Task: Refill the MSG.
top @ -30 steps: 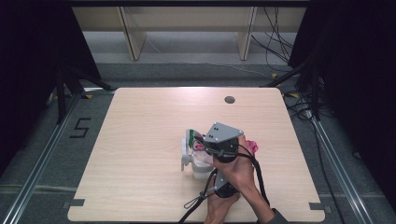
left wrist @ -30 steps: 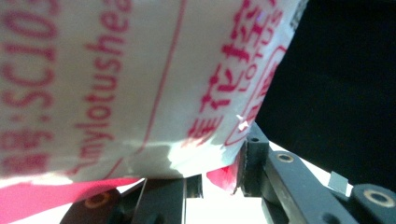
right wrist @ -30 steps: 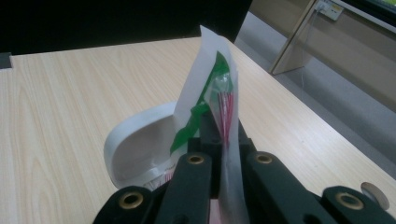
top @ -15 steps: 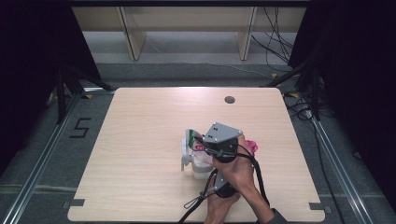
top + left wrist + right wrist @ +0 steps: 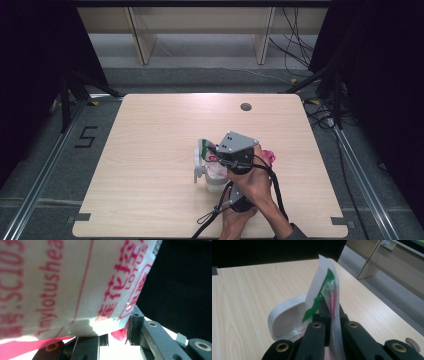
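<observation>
the sachet [image 5: 327, 293] stands on edge, its long axis pointing from 6 toward 12 o'clock in the right gripper view, clamped between the right gripper [image 5: 329, 312] jaws (pressed together on it) above a white cup [image 5: 287, 315]. the left gripper [image 5: 117, 336] jaws flank a red-printed packet [image 5: 75, 285]; whether they press it, i cannot tell.

The right hand-held gripper [image 5: 216, 156] has a grey three-cornered plate with small dark screws on top, a black body, black jaws with brass-coloured rivets, black cables with a loop, and the person wears a dark sleeve [image 5: 295, 234].
</observation>
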A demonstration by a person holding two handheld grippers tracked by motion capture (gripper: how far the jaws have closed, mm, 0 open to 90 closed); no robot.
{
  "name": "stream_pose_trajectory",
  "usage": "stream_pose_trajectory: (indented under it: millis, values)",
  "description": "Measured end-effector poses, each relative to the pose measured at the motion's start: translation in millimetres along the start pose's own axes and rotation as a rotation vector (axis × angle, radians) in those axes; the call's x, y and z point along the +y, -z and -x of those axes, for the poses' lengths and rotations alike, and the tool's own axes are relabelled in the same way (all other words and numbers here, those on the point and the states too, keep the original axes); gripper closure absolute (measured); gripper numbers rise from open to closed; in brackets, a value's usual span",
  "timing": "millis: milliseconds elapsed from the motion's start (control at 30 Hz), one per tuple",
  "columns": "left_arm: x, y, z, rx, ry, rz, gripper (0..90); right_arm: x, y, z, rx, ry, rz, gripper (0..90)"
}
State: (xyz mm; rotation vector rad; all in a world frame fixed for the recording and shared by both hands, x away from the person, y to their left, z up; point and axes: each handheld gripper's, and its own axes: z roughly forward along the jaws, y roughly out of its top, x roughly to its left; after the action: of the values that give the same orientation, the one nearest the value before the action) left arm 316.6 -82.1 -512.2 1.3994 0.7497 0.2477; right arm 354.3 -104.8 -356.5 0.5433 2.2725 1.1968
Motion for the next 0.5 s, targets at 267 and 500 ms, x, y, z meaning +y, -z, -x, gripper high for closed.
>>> stream_pose_trajectory:
  millis: [267, 500]
  values:
    - [0.9, 4.7, -6.1, 0.014, -0.093, -0.070, 75.1, -0.1, 0.1, -0.5, 0.008, -0.019, -0.001, 90.0]
    - [0.9, 4.9, -5.8, 0.017, -0.093, -0.072, 75.1, -1.1, -0.6, -0.6, 0.008, -0.034, -0.011, 90.0]
